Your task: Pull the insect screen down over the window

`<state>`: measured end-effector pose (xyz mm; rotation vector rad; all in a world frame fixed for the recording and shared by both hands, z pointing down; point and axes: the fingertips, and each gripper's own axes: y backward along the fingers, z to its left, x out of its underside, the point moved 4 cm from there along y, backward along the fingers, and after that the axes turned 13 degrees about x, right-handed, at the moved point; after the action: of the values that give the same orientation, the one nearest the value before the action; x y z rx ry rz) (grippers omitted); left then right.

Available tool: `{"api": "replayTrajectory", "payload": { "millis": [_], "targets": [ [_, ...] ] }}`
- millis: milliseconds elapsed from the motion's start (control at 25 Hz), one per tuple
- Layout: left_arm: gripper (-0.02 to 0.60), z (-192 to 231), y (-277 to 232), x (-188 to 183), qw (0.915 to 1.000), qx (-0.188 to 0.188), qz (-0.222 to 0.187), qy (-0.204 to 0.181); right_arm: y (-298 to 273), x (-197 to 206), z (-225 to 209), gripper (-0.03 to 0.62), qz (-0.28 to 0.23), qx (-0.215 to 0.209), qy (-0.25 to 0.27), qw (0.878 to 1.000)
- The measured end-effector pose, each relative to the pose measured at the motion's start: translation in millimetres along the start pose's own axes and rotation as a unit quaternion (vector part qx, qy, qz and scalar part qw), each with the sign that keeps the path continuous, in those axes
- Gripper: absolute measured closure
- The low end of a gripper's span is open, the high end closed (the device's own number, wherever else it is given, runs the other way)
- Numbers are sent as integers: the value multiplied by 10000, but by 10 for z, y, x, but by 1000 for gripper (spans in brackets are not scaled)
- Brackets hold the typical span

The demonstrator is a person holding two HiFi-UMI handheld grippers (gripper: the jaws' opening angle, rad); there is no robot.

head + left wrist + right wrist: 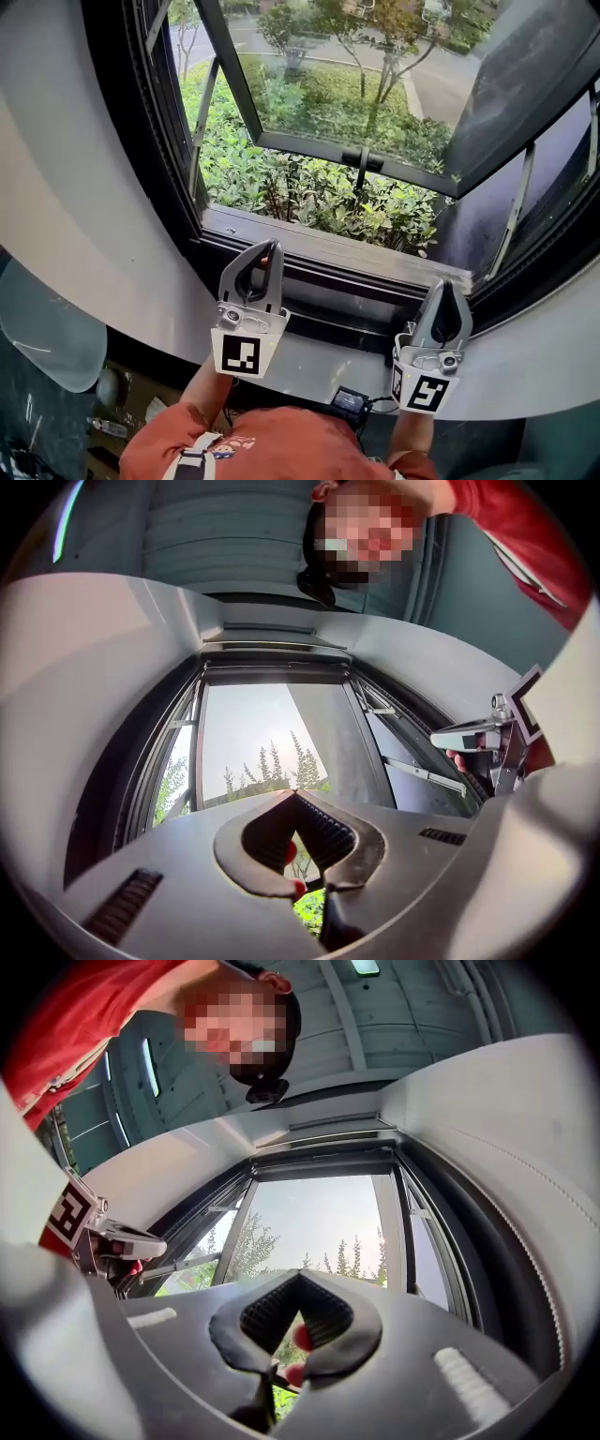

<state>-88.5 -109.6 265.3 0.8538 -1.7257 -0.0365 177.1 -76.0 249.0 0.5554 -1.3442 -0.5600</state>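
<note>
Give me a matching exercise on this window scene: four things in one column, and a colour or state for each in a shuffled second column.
Things:
1. left gripper
2. window sash
3. shrubs
4. sleeve

Colour or state:
a. green, outdoors below the window
b. orange-red, at the bottom edge of the head view
c. jaws shut, nothing between them
d. swung open outward

Pairs: 1-c, 2-d, 3-a, 4-b
</note>
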Motion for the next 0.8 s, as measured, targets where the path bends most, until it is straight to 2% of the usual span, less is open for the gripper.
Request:
{"api": "replayTrajectory", "payload": {
  "millis": [280, 800],
  "targets": [
    [575, 205, -196, -337, 9982, -107, -479, -339, -281, -318, -122, 585, -591, 92, 177, 9981],
    [575, 428, -450, -763, 9912, -213, -1019, -822, -660, -746, -238, 585, -1361, 158, 556, 9890]
  ]
}}
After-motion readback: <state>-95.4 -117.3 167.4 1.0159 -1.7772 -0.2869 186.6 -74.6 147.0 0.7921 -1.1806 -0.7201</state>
